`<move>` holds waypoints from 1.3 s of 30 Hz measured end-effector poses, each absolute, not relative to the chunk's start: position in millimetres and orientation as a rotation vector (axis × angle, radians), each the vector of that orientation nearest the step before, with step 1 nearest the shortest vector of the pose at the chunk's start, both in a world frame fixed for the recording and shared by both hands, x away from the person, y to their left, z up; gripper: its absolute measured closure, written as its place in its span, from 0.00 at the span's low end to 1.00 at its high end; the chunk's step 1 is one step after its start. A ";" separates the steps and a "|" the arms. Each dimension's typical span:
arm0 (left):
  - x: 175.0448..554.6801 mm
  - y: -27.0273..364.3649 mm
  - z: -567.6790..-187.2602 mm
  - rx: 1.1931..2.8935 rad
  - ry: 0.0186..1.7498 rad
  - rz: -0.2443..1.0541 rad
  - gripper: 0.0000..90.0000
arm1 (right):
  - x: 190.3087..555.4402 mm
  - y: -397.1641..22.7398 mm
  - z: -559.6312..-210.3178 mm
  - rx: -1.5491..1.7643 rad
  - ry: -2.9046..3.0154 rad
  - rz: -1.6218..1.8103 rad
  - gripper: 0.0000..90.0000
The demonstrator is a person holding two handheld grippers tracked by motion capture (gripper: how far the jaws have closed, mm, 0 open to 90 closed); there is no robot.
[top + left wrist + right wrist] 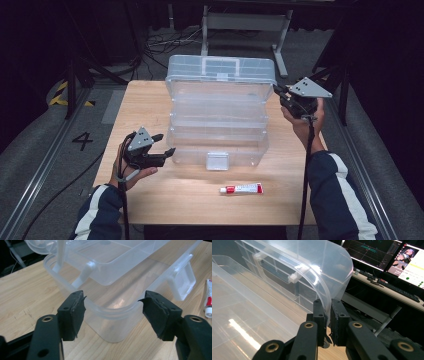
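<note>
A clear plastic tiered storage box point(220, 135) stands open in the middle of the wooden table point(145, 100), with its lid point(220, 70) raised at the back. My right gripper point(278, 92) is shut on the lid's right edge point(322, 285), the thin clear wall pinched between its pads. My left gripper point(166, 143) is open at the box's front left corner. That rounded corner point(115, 315) lies between the left gripper point(113, 305) pads without being pressed. A white and red tube point(242, 189) lies on the table in front of the box, to the right of its white latch point(217, 161).
A metal stand point(245, 22) and cables are on the floor behind the table. Lit monitors point(387, 257) and a keyboard sit on a desk past the lid. The tube point(208, 300) lies near the latch point(183, 281). Bare wood lies left of the box.
</note>
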State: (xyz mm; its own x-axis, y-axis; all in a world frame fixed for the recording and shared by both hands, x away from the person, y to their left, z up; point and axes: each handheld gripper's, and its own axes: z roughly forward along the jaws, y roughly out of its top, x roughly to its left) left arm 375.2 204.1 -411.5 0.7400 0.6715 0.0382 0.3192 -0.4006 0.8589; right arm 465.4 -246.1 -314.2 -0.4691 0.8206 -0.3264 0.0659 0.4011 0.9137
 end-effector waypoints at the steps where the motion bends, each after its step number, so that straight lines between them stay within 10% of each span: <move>1: 375.0 203.3 -410.9 2.010 0.745 0.479 0.42 | 466.4 -246.1 -313.9 0.768 1.826 1.144 0.93; 39: 392.7 143.7 -426.4 2.243 0.512 0.342 0.56 | 504.3 -245.8 -296.4 0.894 1.880 1.155 0.93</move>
State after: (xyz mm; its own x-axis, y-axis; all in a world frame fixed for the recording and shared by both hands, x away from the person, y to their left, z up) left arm 392.7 143.7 -426.4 0.8818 0.4650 0.0786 0.2509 -0.6038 0.7567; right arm 504.3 -245.8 -296.4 -0.4811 0.8458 -0.2305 0.1769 0.3511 0.9195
